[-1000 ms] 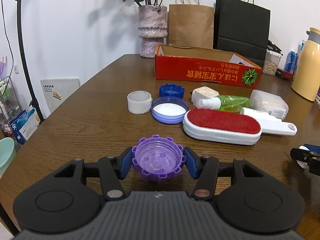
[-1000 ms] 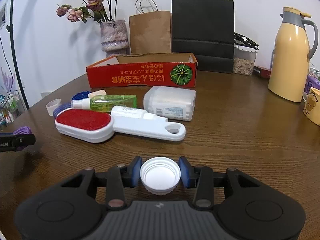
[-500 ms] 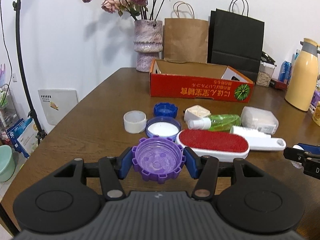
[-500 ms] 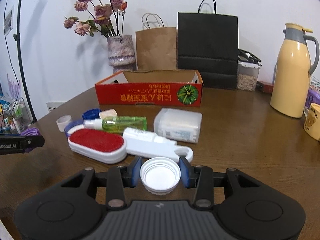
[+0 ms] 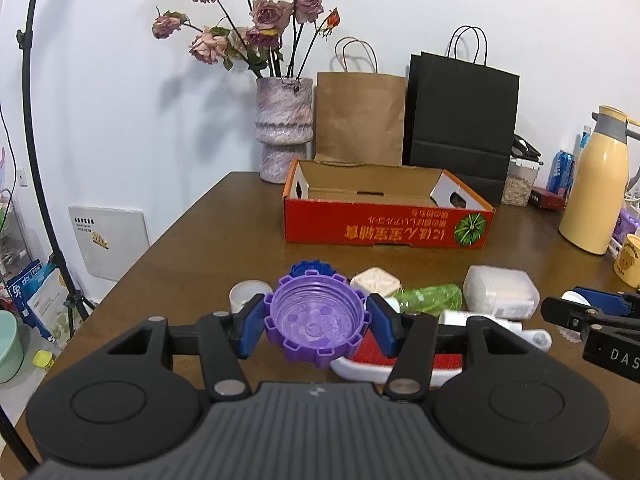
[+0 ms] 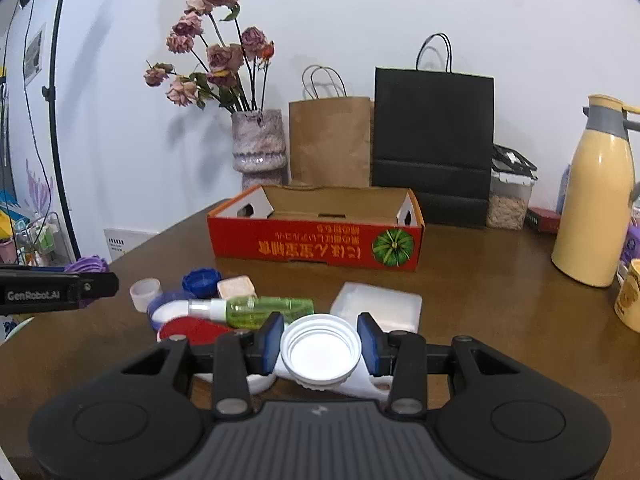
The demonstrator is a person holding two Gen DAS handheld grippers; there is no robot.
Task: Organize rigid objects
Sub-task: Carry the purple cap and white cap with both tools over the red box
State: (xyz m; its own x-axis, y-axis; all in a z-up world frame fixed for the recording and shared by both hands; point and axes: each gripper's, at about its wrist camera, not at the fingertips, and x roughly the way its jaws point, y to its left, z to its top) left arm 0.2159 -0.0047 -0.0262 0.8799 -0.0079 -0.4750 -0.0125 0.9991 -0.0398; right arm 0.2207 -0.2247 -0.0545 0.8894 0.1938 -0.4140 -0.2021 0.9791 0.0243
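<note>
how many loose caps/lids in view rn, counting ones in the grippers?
5. Purple cap in the left gripper, white cap in the right gripper; on the table: dark blue cap, lavender lid, small white cap. Others may be hidden.

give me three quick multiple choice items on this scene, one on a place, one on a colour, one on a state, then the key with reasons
1. Where does the green spray bottle lie?
A. in the red box
B. on the table in front of the red box
C. in the vase

2. What colour is the cap in the left gripper?
A. purple
B. white
C. yellow

3. What is the right gripper doing?
A. standing open, holding nothing
B. gripping a white cap
C. gripping the lint brush

Key: B, it lies among the items before the red box; A, the purple cap sits between its pads; B, the pads press the white cap.
</note>
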